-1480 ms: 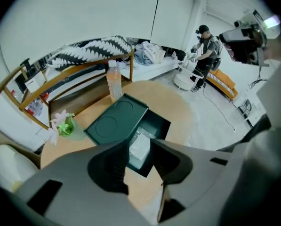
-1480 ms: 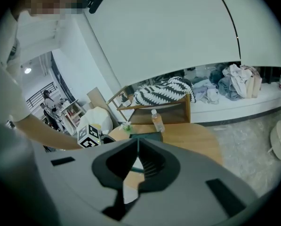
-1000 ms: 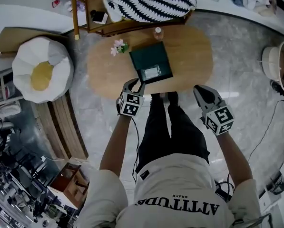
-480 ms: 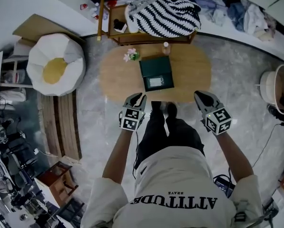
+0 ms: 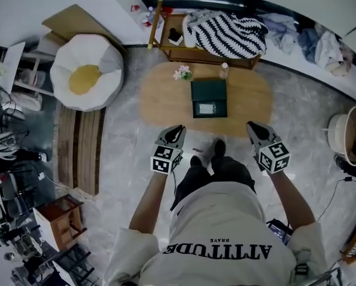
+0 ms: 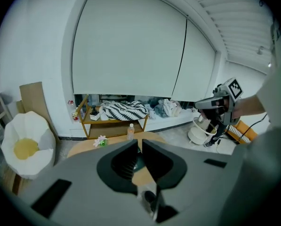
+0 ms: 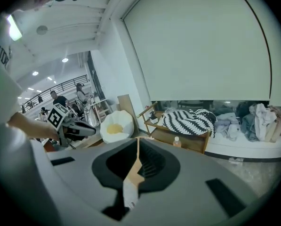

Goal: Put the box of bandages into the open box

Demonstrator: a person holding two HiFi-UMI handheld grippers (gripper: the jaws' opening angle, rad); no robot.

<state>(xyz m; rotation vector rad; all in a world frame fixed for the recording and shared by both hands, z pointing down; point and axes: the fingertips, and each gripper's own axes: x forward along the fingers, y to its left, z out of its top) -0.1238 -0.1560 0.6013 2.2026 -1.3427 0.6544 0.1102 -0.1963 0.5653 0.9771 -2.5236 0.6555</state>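
Note:
A dark green open box (image 5: 209, 94) lies on the oval wooden table (image 5: 160, 100). A small pale rectangle (image 5: 206, 108) lies in its near half; whether it is the box of bandages is too small to tell. Both grippers hang over the floor short of the table's near edge. The jaws of my left gripper (image 5: 178, 130) (image 6: 140, 142) are closing, with a thin slit between them and nothing in it. My right gripper (image 5: 253, 127) (image 7: 137, 142) is shut and empty. The table's top shows past both pairs of jaws.
A small bottle (image 5: 224, 70) and a flower (image 5: 182, 73) stand at the table's far edge. Behind them is a low wooden shelf (image 5: 172, 52) with a striped blanket (image 5: 225, 33). A white beanbag (image 5: 85, 79) sits at the left and a white appliance (image 5: 350, 136) at the right.
The table and green box now look smaller and farther away. Both grippers have drawn back from the table's edge and hang over the floor.

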